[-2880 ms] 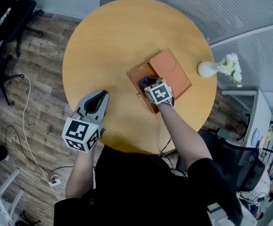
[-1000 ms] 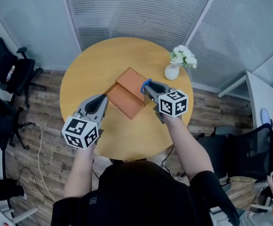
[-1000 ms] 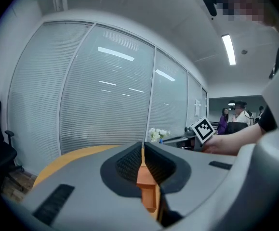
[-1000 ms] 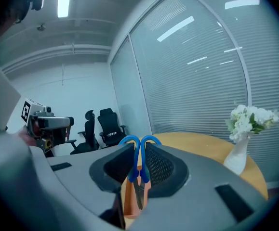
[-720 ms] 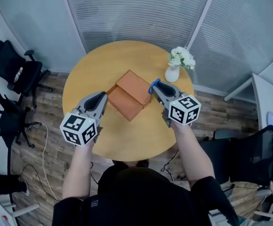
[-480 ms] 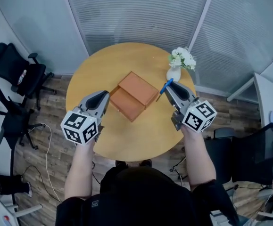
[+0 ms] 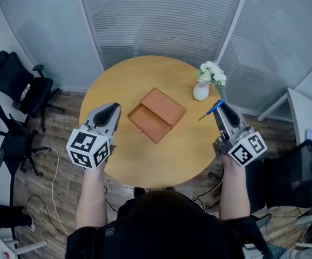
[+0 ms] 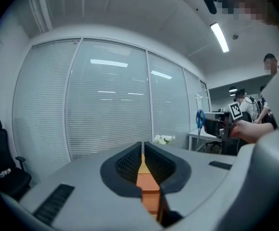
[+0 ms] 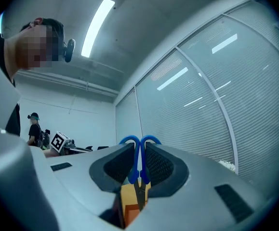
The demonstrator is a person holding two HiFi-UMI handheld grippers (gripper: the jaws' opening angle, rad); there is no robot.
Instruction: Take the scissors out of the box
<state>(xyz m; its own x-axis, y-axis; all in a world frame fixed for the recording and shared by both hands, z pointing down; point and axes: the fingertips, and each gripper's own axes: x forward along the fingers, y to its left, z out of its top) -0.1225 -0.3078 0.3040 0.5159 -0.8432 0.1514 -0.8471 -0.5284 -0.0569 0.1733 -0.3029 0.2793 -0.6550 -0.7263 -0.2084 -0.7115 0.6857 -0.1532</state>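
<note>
The orange box [image 7: 157,115] lies open in the middle of the round wooden table [image 7: 123,161]; its tray looks bare. The blue-handled scissors [image 7: 215,108] hang in the air past the table's right edge, handles between the jaws and blades pointing down-left. My right gripper [image 7: 220,109] is shut on them; the right gripper view shows the blue loops [image 9: 139,142] pinched between its pads. My left gripper [image 7: 108,110] hovers over the table's left side, left of the box, shut with nothing in it. In the left gripper view the scissors [image 8: 200,120] show far right.
A white vase of flowers [image 7: 202,88] stands at the table's back right, near the scissors. Black office chairs [image 7: 16,88] stand on the wood floor at left, with a white cable [image 7: 53,182] below them. Glass walls with blinds close the back.
My right gripper has lifted the scissors out of the box and carried them right, beyond the table edge. The head view has pulled back. The left gripper has hardly moved.
</note>
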